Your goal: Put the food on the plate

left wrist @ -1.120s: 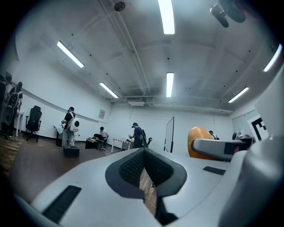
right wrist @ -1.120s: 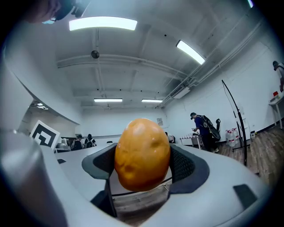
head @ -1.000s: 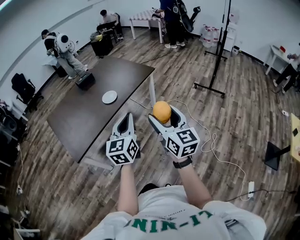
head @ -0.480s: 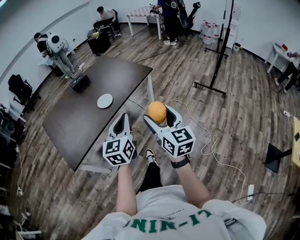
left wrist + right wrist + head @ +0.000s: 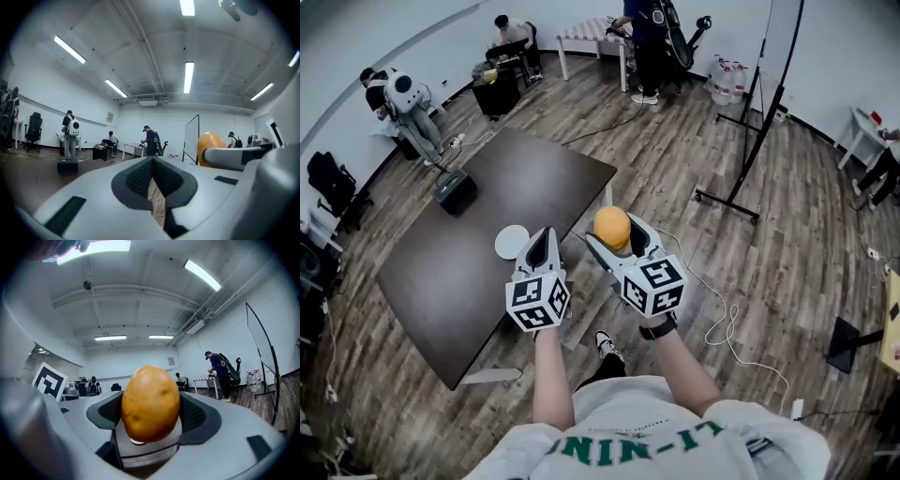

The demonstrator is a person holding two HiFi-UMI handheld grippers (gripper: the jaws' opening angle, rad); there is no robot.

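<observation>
My right gripper (image 5: 617,232) is shut on a round orange-yellow food item (image 5: 612,227), held in the air just off the right edge of the dark table (image 5: 441,272). In the right gripper view the food (image 5: 150,401) fills the space between the pads (image 5: 194,413). The small white plate (image 5: 508,242) lies on the table, partly hidden behind my left gripper (image 5: 541,239). That left gripper (image 5: 152,176) is shut and holds nothing; the food (image 5: 208,143) shows at its right.
A black box (image 5: 455,190) stands on the table's far part. A whiteboard on a black stand (image 5: 759,122) is to the right, and a white cable (image 5: 717,314) loops over the wood floor. Several people and a white table are at the far wall.
The table and plate have come closer in the head view; the plate now lies right beside my left gripper. Both grippers keep the same pose, the food still held.
</observation>
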